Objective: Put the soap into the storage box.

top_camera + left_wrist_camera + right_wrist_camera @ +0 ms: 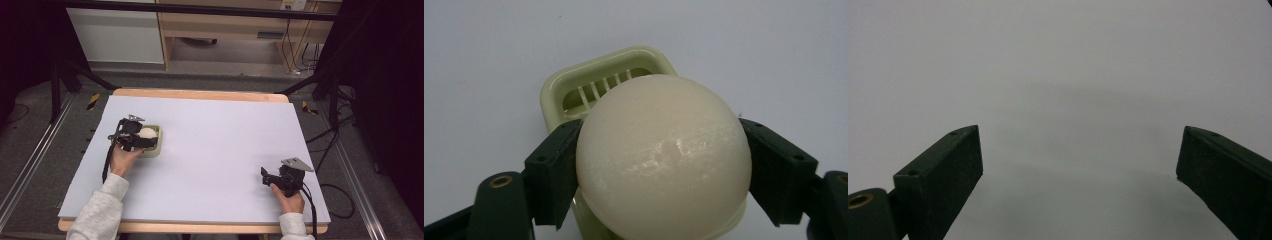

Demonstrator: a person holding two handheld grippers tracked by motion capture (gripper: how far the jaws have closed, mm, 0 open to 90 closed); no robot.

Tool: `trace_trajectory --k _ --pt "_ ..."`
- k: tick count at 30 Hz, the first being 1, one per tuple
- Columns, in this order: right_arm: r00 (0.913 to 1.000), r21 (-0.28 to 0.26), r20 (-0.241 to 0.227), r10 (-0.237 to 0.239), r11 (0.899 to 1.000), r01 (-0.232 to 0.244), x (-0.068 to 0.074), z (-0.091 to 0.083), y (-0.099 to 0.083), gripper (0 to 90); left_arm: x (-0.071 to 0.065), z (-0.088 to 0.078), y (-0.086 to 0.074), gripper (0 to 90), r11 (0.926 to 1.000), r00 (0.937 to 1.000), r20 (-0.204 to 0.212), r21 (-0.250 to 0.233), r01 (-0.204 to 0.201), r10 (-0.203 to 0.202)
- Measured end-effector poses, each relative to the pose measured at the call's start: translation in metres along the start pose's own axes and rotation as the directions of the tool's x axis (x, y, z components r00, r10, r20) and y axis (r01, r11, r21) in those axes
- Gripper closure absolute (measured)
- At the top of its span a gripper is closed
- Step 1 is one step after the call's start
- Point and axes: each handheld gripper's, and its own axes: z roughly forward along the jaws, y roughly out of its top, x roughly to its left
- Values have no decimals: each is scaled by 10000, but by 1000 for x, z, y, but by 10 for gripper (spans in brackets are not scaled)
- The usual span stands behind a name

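Note:
A cream-white egg [664, 157] sits clamped between the two black jaws of my left gripper [659, 170]. Just beyond and below it lies a pale green egg slicer [599, 82] with a slotted bed. In the high view the left gripper [142, 137] holds the egg [147, 133] over the slicer [155, 147] at the table's left. My right gripper [265, 176] rests near the front right of the table. In its own view the right gripper [1080, 165] stands wide open over bare grey surface.
The table top is a pale grey sheet [215, 135] on a wooden board. Black frame legs and cables [330, 150] run beside the table on the right. Shelving stands at the back.

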Motion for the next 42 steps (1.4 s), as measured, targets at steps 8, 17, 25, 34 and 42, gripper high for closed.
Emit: trace_trajectory --k 8,17,25,34,42 --pt "10000 3 1 -3 10000 3 0 0 0 50 3 3 -2 229 9998 10000 -68 219 -5 7" --pt "10000 1 9 -5 10000 5 0 0 0 50 3 7 -5 229 9995 10000 -34 303 14 -13" --pt "10000 -5 22 2 10000 -2 0 0 0 50 1 8 -6 228 9995 10000 -55 322 -61 63" --pt "10000 1 6 3 10000 -3 0 0 0 50 1 8 -6 227 9995 10000 -17 303 -96 96" --pt "10000 -16 22 -8 10000 8 1 0 0 49 2 -1 -5 198 9997 10000 -39 -224 61 -62"
